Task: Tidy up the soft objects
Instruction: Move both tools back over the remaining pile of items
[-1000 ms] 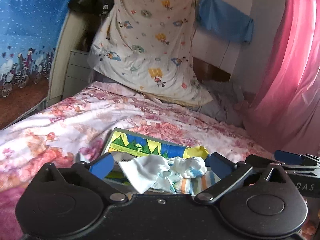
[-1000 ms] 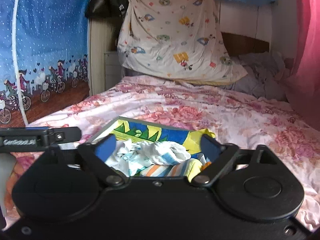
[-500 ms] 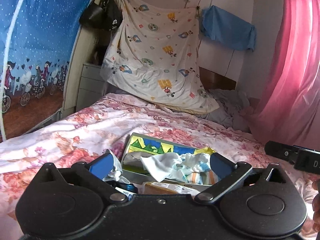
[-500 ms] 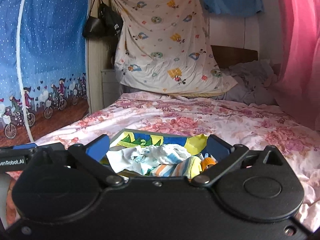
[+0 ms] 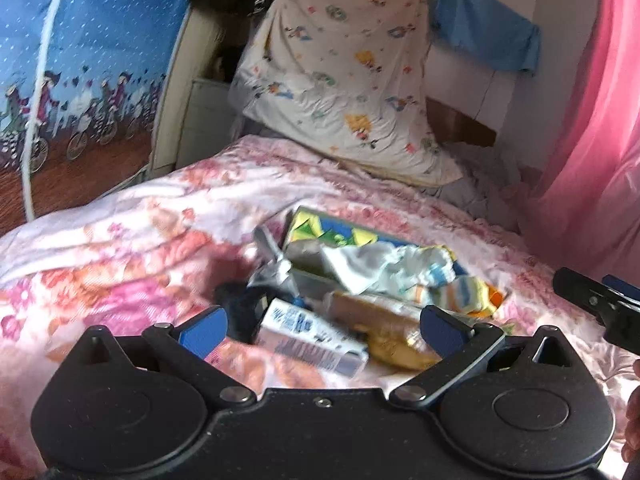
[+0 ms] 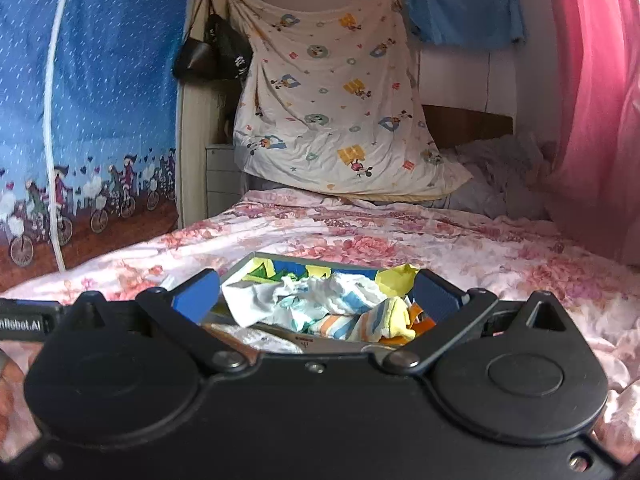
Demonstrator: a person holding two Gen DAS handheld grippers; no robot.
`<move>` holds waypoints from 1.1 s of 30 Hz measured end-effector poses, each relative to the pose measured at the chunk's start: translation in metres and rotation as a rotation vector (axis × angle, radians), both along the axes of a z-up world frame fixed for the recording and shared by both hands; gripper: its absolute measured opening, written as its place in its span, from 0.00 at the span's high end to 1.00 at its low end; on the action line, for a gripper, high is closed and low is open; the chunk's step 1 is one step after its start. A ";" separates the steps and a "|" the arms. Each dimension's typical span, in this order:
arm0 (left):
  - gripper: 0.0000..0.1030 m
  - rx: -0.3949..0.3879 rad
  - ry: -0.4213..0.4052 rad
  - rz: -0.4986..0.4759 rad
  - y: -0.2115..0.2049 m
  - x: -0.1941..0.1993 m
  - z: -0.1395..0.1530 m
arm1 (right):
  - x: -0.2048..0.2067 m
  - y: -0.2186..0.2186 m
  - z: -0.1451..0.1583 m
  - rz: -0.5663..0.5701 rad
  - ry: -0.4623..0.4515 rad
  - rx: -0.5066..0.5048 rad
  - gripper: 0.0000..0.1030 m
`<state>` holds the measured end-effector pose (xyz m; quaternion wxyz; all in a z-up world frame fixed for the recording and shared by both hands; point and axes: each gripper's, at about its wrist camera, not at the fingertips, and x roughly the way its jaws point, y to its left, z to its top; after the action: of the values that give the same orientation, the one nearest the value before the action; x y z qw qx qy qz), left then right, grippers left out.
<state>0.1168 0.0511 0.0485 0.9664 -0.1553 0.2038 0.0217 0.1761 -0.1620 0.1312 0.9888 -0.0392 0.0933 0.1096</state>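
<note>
A shallow box with a blue, yellow and green lining [image 5: 320, 230] [image 6: 296, 266] lies on the floral bedspread. White, blue-striped and yellow baby clothes [image 5: 400, 270] [image 6: 328, 308] are heaped in it. In front of the box lie a white carton with blue print [image 5: 310, 334], a clear packet with something brown inside [image 5: 384, 320] and a dark object [image 5: 240, 300]. My left gripper [image 5: 320, 326] stands open above the carton and packet, gripping nothing. My right gripper [image 6: 318, 294] is open wide, short of the box, and holds nothing. Part of the right gripper [image 5: 600, 300] shows at the right edge of the left wrist view.
The floral bedspread [image 6: 440, 240] covers the bed. A cartoon-print pillow [image 6: 340, 120] leans against the headboard, with grey bedding [image 6: 500, 176] beside it. A pink curtain [image 6: 600, 100] hangs on the right, a blue patterned wardrobe [image 6: 80, 100] on the left.
Both grippers have drawn back from the box. The carton, the packet and the dark object in front of it have come into the left wrist view. The right jaws stand slightly wider.
</note>
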 end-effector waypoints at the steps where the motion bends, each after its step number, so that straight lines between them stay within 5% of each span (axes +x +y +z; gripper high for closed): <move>1: 0.01 0.001 0.008 0.006 0.001 -0.001 -0.003 | 0.000 0.001 -0.002 0.005 0.000 -0.006 0.01; 10: 0.01 0.046 0.092 -0.020 0.002 0.002 -0.023 | 0.003 0.007 -0.020 0.057 0.022 -0.074 0.01; 23: 0.01 -0.061 0.197 0.029 0.017 0.015 -0.040 | 0.013 0.010 -0.049 0.124 0.178 -0.107 0.01; 33: 0.01 0.019 0.207 0.029 0.012 0.020 -0.043 | 0.015 0.012 -0.060 0.126 0.224 -0.105 0.01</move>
<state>0.1369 0.0634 0.0054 0.9412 -0.1460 0.2998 0.0537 0.1913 -0.1496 0.0714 0.9600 -0.0843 0.2059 0.1702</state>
